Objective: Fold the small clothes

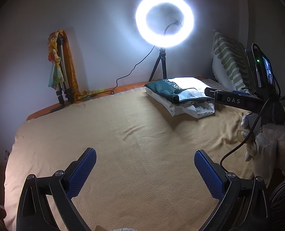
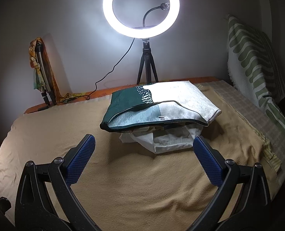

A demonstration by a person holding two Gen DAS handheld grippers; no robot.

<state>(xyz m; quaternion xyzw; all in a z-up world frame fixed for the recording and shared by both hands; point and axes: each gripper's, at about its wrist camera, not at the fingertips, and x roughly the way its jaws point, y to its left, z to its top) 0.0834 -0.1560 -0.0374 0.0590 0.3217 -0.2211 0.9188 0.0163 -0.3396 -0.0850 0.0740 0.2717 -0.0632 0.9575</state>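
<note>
Blue-padded fingers (image 2: 80,159) of the right gripper (image 2: 143,160) are seen nearest, spread wide apart with nothing between them, and just beyond their tips the pile of clothes (image 2: 161,115) is found, dead ahead and slightly to the right of the gripper's midline. A flat teal-and-white piece (image 2: 142,104) lies on top, its long axis running left to right across the view; crumpled white cloth (image 2: 161,140) is pushed out from under its near edge. From the left gripper (image 1: 145,172), whose jaws are likewise held open and empty, the same pile (image 1: 179,94) is seen well apart, ahead and far to the right, so the right gripper is judged the nearer. Whether the top piece is already folded or merely laid flat cannot be settled. Everything rests on a tan blanket (image 2: 123,182); behind stand a ring light (image 2: 141,7) and a striped cushion (image 2: 258,61).
</note>
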